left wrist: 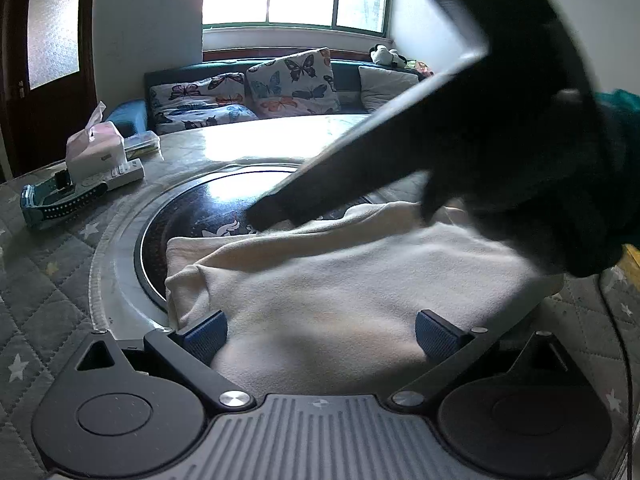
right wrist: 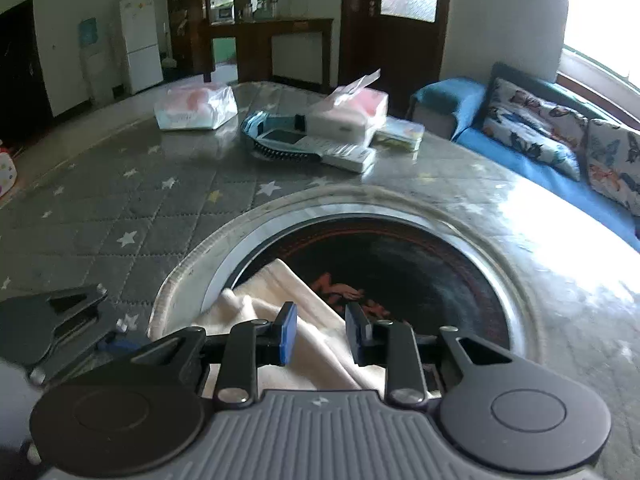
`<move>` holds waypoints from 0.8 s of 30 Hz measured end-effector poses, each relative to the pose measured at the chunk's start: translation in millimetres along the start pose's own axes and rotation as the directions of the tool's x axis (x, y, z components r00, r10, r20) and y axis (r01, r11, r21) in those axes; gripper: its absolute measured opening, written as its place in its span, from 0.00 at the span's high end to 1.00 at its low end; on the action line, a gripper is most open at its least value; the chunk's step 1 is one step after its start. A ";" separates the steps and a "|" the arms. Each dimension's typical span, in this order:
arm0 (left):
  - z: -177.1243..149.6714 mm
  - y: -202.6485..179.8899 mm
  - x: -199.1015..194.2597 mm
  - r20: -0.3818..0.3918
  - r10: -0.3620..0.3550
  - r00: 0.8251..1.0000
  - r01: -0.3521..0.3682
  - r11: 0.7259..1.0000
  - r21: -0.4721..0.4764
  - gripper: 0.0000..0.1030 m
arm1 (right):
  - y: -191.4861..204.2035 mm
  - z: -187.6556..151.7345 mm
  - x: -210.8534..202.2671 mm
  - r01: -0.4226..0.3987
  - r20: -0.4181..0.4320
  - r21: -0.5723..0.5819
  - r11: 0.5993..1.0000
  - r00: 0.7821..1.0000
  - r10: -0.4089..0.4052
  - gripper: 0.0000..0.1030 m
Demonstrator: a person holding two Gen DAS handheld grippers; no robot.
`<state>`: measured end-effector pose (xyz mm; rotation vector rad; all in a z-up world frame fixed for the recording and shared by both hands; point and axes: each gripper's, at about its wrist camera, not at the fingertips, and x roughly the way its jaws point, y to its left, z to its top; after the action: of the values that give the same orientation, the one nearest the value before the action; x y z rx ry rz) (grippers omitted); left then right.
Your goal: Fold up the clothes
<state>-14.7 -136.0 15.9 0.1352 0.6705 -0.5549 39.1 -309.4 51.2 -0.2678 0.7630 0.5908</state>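
A cream garment [left wrist: 320, 280] lies folded over the dark round glass centre [left wrist: 208, 200] of the table. My left gripper [left wrist: 320, 334] is wide open, its blue pads [left wrist: 206, 336] low on either side of the cloth's near part. The right gripper's dark body [left wrist: 480, 140] reaches in from the upper right, its tip at the cloth's far edge. In the right wrist view the right gripper [right wrist: 322, 334] is partly open above the cream cloth's edge [right wrist: 304, 320], holding nothing. The left gripper's finger [right wrist: 60, 320] shows at the left.
The table has a grey quilted star cover [right wrist: 140, 208]. At its far side lie a tissue box [right wrist: 348, 112], a hairbrush [right wrist: 280, 148], a remote [right wrist: 348, 156] and a plastic packet [right wrist: 196, 108]. A blue sofa with butterfly cushions [left wrist: 280, 84] stands behind.
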 end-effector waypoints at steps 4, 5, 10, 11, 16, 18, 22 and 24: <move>1.5 2.3 -6.1 0.009 0.027 1.000 -0.027 1.000 -0.005 0.00 | -5.7 -17.5 -31.5 0.028 0.017 0.019 0.999 0.999 -0.029 0.74; 2.0 4.7 -8.5 0.013 0.037 0.999 -0.037 0.999 -0.011 0.00 | -6.8 -22.1 -37.6 0.034 0.018 0.027 0.999 0.999 -0.035 0.74; 3.2 16.3 -19.6 0.028 0.094 0.995 -0.093 0.994 -0.051 0.00 | -4.9 -48.1 -67.6 0.057 0.023 0.057 0.997 0.998 -0.059 0.73; 2.2 17.2 -20.2 0.025 0.107 0.994 -0.105 0.993 -0.054 0.00 | -2.6 -52.1 -72.0 0.060 0.026 0.059 0.996 0.998 -0.062 0.73; -2.8 21.6 -23.0 0.006 0.168 0.986 -0.167 0.984 -0.067 0.00 | 13.4 -72.5 -85.2 0.052 0.035 0.070 0.996 0.998 -0.055 0.70; -5.5 23.1 -24.8 0.001 0.186 0.983 -0.185 0.980 -0.072 0.00 | 20.9 -78.8 -87.4 0.049 0.041 0.067 0.997 0.998 -0.052 0.70; -11.2 24.3 -27.9 -0.003 0.190 0.982 -0.189 0.979 -0.076 0.00 | 33.3 -88.0 -88.1 0.052 0.051 0.053 0.997 0.997 -0.054 0.70; -13.7 24.7 -26.9 -0.009 0.190 0.982 -0.190 0.979 -0.074 0.00 | 36.7 -91.0 -85.4 0.052 0.049 0.053 0.997 0.997 -0.055 0.70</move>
<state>-26.6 -99.2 20.6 0.1284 0.6714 -0.3456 -83.2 -353.5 47.9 -0.2242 0.7191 0.5245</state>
